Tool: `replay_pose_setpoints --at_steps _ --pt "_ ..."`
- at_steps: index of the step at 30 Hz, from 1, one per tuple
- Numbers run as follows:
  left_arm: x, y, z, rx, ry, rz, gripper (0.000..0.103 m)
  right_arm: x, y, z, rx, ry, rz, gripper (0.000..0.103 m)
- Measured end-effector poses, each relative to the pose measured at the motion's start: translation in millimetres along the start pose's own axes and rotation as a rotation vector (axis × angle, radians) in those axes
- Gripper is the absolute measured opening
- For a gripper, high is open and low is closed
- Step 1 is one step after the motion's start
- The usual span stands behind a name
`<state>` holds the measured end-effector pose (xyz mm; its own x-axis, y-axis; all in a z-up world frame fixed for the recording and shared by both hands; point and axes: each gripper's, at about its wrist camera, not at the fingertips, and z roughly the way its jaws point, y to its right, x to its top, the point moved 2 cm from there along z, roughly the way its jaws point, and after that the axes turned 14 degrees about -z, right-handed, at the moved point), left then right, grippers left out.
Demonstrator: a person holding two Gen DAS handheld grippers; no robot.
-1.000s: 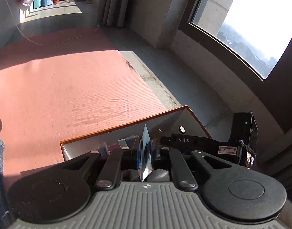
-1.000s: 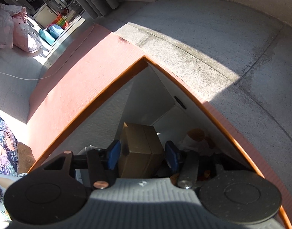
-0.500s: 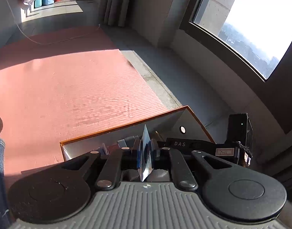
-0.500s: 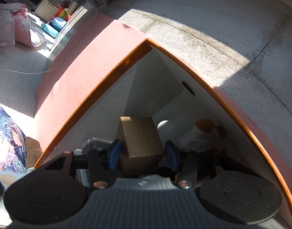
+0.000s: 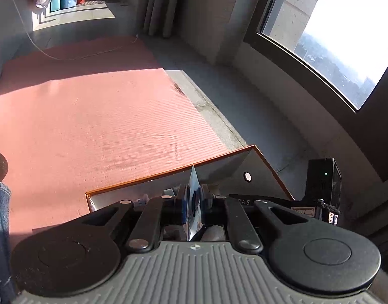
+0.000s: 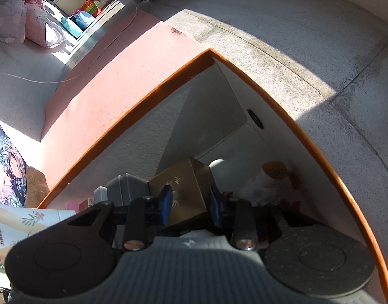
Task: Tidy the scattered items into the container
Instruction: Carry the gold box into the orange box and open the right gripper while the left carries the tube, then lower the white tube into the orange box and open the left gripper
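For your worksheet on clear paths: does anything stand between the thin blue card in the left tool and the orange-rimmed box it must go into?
Nothing visible does. The blue card, clamped in the left tool, is above the box's open top.

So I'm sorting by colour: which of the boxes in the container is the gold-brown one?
The gold-brown box with pale printed characters, tilted between the right hand-held gripper's blue pads. The grey box left of it is plain.
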<state>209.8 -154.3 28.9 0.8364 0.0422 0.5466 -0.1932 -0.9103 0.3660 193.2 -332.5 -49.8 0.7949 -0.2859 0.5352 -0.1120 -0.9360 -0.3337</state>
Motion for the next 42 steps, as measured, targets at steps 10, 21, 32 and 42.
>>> replay_pose_setpoints --at_steps 10,21,32,42 --pt "7.3 30.3 25.0 -0.051 0.009 0.028 0.011 -17.2 15.6 -90.2 -0.112 0.34 0.004 0.041" --pt "7.3 56.0 97.0 -0.025 -0.083 -0.049 0.01 -20.9 33.1 -93.7 -0.129 0.373 0.128 0.045" --pt "-3.9 58.3 131.5 0.032 -0.151 -0.112 0.012 -21.0 24.8 -87.5 -0.161 0.356 0.092 0.05" --pt "-1.3 52.7 116.3 0.009 -0.152 -0.132 0.019 -22.4 27.2 -87.5 -0.157 0.357 0.098 0.05"
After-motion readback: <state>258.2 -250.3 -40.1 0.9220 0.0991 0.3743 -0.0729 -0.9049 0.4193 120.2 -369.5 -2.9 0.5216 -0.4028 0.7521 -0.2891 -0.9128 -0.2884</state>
